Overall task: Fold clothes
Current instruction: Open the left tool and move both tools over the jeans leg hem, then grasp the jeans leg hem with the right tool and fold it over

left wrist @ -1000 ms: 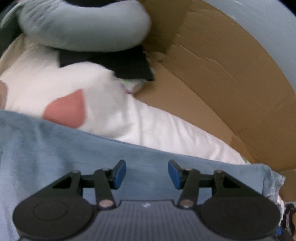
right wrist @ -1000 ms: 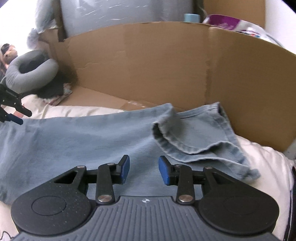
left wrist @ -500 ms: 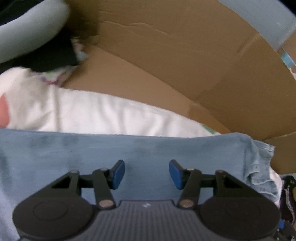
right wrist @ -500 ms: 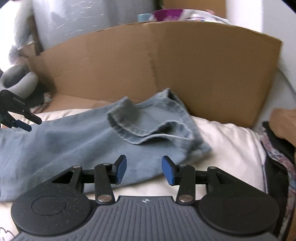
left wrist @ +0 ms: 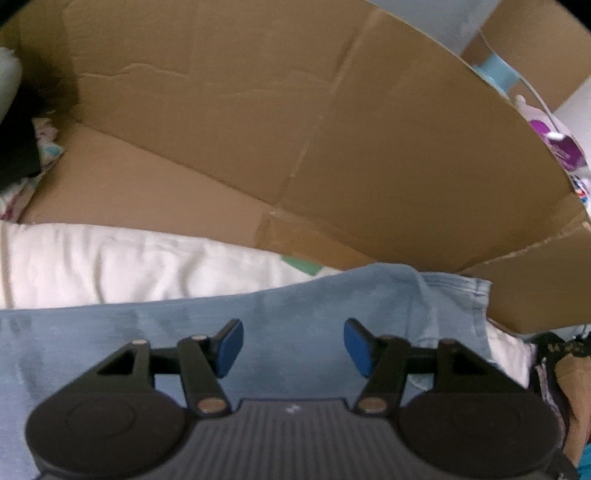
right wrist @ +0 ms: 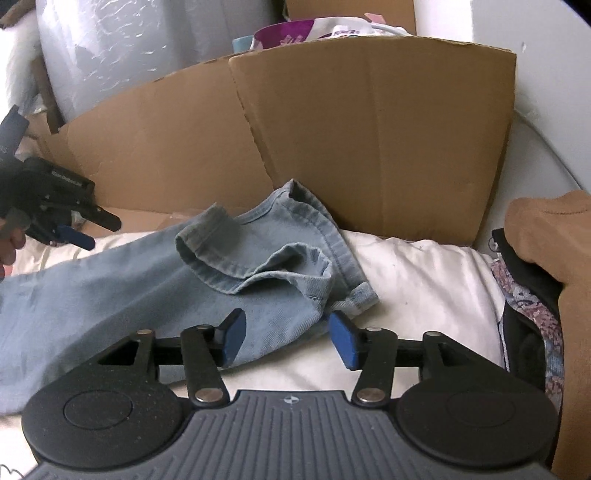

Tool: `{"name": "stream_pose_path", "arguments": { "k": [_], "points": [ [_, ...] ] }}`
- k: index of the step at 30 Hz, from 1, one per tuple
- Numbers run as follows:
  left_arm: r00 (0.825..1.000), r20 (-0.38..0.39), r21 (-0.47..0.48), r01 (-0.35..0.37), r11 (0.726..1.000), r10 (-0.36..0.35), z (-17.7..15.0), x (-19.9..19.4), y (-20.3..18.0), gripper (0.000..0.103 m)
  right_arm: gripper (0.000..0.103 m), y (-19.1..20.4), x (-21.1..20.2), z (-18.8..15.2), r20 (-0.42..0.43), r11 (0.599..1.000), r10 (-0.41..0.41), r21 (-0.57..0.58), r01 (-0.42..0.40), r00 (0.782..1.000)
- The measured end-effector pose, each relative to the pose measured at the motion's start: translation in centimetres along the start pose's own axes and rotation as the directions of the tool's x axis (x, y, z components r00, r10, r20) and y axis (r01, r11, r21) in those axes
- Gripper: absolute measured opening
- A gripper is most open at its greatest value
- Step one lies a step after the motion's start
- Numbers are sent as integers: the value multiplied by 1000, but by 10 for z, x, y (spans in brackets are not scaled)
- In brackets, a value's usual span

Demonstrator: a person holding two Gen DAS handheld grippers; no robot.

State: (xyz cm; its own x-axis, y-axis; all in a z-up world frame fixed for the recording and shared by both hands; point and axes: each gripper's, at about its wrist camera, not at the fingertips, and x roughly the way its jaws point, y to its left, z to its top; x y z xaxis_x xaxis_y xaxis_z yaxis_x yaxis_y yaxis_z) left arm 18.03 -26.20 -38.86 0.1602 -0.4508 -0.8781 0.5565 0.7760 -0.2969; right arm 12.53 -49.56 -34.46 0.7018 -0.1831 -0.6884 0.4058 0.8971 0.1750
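Note:
A pair of light blue jeans [right wrist: 110,291] lies across a white bedsheet [right wrist: 417,273], with the leg hems crumpled in a heap [right wrist: 280,254] near the cardboard. My right gripper [right wrist: 286,338] is open and empty, hovering just above the jeans' lower edge near the hems. My left gripper [left wrist: 293,345] is open and empty above the jeans [left wrist: 295,302]. It also shows at the left of the right wrist view [right wrist: 74,229], above the far part of the jeans.
A flattened cardboard box [right wrist: 332,147] stands as a wall behind the bed [left wrist: 295,129]. A brown garment over dark patterned clothes [right wrist: 543,236] lies at the right. A bubble-wrap roll [right wrist: 147,48] and a purple bag [right wrist: 295,33] stand behind the cardboard.
Both grippers have swung to the right along the jeans. The grey pillow has left the left wrist view. The hems now sit closer to my right gripper, whose jaws have opened wider.

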Motion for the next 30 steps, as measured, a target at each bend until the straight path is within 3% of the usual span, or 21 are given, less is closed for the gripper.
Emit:
{"name": "stream_pose_path", "arguments": {
  "k": [6, 9, 22, 30],
  "points": [
    [1000, -3, 3, 16, 1000, -16, -5, 9, -3, 63, 61, 2, 3, -6, -13, 1000, 3, -23, -4, 1000],
    [1000, -12, 18, 19, 1000, -19, -8, 15, -4, 56, 61, 0, 7, -7, -13, 1000, 2, -23, -2, 1000],
    [997, -50, 85, 62, 994, -57, -12, 43, -27, 51, 61, -4, 17, 0, 47, 996, -75, -38, 77, 996],
    [995, -73, 163, 80, 983, -69, -14, 61, -48, 49, 61, -6, 39, 11, 31, 996, -11, -91, 14, 999]
  ]
}}
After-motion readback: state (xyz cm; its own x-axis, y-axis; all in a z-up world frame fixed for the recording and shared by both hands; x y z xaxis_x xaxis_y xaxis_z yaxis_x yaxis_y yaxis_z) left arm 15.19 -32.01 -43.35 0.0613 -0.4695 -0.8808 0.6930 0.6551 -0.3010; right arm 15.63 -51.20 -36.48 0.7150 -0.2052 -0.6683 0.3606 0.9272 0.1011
